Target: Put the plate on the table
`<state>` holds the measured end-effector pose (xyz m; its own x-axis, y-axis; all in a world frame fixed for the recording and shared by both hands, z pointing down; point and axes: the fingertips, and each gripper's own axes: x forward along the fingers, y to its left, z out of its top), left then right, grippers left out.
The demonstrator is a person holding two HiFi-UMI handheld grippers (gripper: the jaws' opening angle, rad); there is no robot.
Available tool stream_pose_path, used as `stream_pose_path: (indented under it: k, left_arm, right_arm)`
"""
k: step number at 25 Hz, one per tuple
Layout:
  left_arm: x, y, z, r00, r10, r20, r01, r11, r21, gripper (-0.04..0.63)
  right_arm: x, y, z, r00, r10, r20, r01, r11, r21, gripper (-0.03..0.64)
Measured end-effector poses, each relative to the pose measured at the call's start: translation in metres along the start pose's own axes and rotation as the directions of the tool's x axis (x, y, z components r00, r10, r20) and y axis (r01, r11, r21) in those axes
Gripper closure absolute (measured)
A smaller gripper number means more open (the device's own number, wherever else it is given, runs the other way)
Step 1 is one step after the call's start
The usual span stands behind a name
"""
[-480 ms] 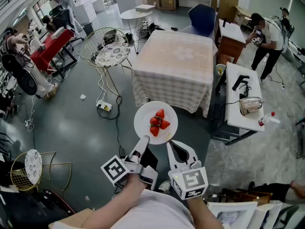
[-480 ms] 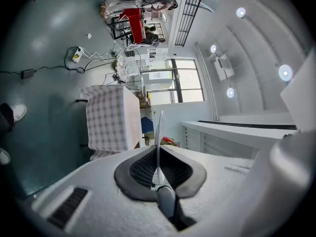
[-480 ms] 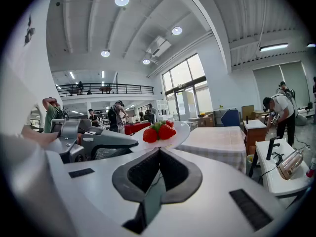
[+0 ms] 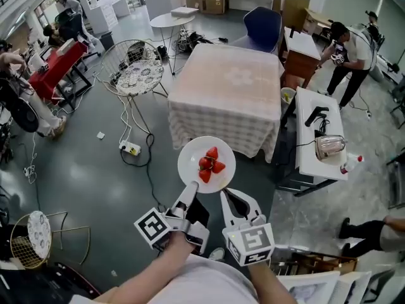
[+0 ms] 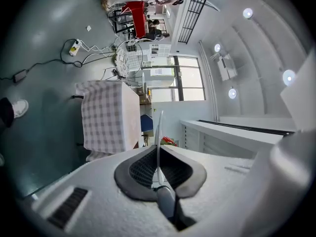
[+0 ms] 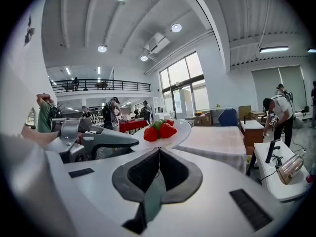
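Note:
A white plate (image 4: pixel 206 164) with a few strawberries (image 4: pixel 209 163) hangs over the grey floor, short of the table (image 4: pixel 224 87) with its checked cloth. My left gripper (image 4: pixel 189 194) is shut on the plate's near-left rim and my right gripper (image 4: pixel 226 195) on its near-right rim. In the left gripper view the plate (image 5: pixel 158 130) shows edge-on, pinched in the left gripper (image 5: pixel 157 154), with the table (image 5: pixel 106 115) beyond. In the right gripper view the right gripper (image 6: pixel 159 152) clamps the plate (image 6: pixel 173 136), with the strawberries (image 6: pixel 160 130) on it and the table (image 6: pixel 217 139) behind.
A white side bench (image 4: pixel 319 122) with a kettle (image 4: pixel 330 145) stands right of the table. A blue chair (image 4: pixel 262 27) is behind it, a wire chair (image 4: pixel 134 68) to its left. Cables and a power strip (image 4: pixel 130 148) lie on the floor. People stand far right (image 4: pixel 348 49) and left.
The table and the floor have slid a little left and nearer in the head view. The plate stays held the same way. A person's legs at lower right have stepped closer.

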<state>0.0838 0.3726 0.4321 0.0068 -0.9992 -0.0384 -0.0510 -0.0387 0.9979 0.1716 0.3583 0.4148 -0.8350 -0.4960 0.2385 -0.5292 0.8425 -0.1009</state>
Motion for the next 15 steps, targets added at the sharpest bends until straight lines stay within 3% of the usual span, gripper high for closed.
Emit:
stream_pose_path:
  k: [15]
  left_arm:
    - [0.091, 0.023, 0.118, 1.0, 0.023, -0.006, -0.023, 0.998, -0.053, 0.578]
  right_arm:
    - [0.147, -0.014, 0.029, 0.998, -0.014, -0.068, 0.013, 1.0, -0.007, 0.612]
